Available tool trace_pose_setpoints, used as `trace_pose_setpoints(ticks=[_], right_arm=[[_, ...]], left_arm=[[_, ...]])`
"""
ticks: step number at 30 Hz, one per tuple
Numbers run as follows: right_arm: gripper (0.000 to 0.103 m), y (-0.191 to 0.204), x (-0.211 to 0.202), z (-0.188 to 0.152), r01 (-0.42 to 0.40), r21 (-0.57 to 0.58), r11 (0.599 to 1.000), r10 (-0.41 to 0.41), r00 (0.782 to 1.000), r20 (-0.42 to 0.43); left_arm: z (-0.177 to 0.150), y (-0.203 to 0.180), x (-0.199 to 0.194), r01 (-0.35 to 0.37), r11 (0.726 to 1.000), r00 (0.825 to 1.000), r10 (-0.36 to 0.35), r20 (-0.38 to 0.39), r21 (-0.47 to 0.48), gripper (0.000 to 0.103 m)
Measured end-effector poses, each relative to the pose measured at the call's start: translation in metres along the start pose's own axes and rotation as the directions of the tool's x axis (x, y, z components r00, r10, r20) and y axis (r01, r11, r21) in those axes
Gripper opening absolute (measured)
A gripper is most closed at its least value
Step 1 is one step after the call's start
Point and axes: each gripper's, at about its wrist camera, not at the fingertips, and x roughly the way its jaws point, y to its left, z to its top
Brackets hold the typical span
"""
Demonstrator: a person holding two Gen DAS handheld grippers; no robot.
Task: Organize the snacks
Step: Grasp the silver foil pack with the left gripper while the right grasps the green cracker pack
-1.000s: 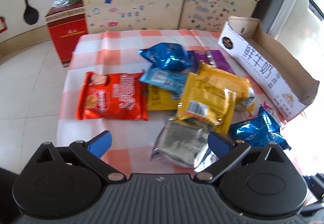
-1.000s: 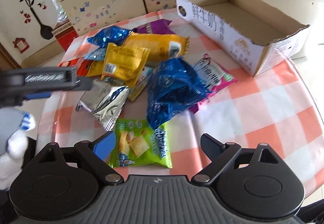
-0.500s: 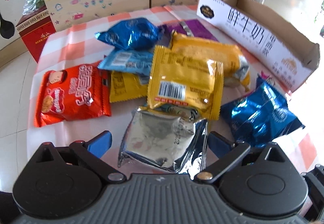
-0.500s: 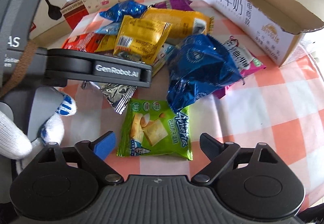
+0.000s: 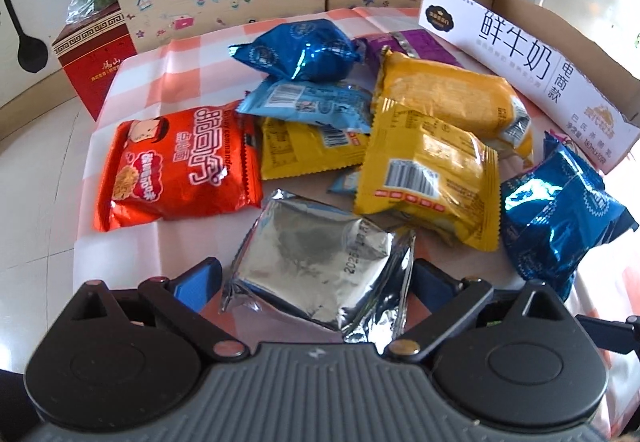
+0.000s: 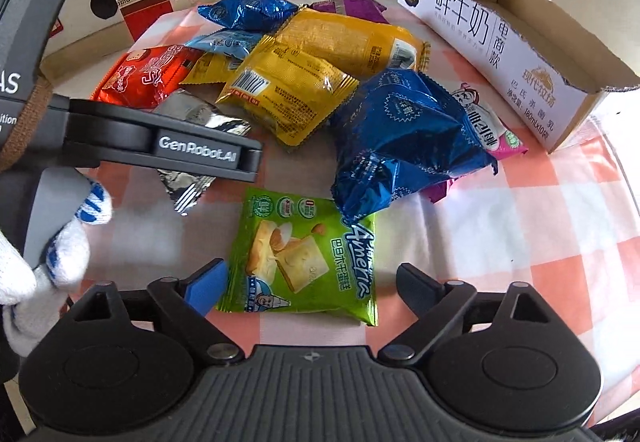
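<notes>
Both poised for pickup: left hand-held gripper (image 5: 316, 278) spread around crinkled silver foil packet (image 5: 320, 266), right hand-held gripper (image 6: 310, 282) closing astride flat green pastry packet (image 6: 308, 254), neither gripped, long white cardboard box (image 6: 492, 38) waiting beyond.

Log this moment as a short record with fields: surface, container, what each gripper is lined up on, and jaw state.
surface: orange-and-white checked tablecloth strewn with snack packets
container: open white cardboard milk carton box at far right, no snack seen inside
left gripper: open, straddling the crinkled silver foil packet, pads not pressing it
right gripper: jaws closing, flat green cake packet between them, pads not yet touching
nearest neighbour: shiny dark blue foil bag overlapping the green packet's top corner
</notes>
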Motion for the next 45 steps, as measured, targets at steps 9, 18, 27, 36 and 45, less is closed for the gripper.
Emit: trace_pose_setpoints(ticks=[9,18,27,36,45], right_arm=[[0.066,-0.007,-0.006,0.002,-0.033,0.033,0.999,0.032,0.999,0.035],[0.049,-0.004,-0.011,0.003,-0.081,0.040,0.996,0.078,0.996,0.053],[0.072,0.006,-0.011,-0.001,-0.192,0.014,0.981,0.192,0.981,-0.015],[0.077,0.017,-0.034,-0.002,-0.249,-0.081,0.965,0.251,0.968,0.008],[0.087,0.040,-0.017,0.009,-0.140,-0.346,0.928,0.166,0.985,0.045]], left_arm=[[-0.006,0.009,-0.009,0.001,1.000,1.000,-0.001,0.020,-0.007,0.083],[-0.017,0.020,-0.020,0.001,1.000,1.000,0.000,0.021,-0.024,0.079],[-0.026,0.034,-0.037,-0.008,0.999,0.999,0.010,0.031,-0.054,0.079],[-0.027,0.047,-0.043,-0.030,0.995,0.999,0.033,0.033,-0.090,0.079],[-0.029,0.048,-0.043,-0.036,0.996,0.999,0.038,0.024,-0.083,0.079]])
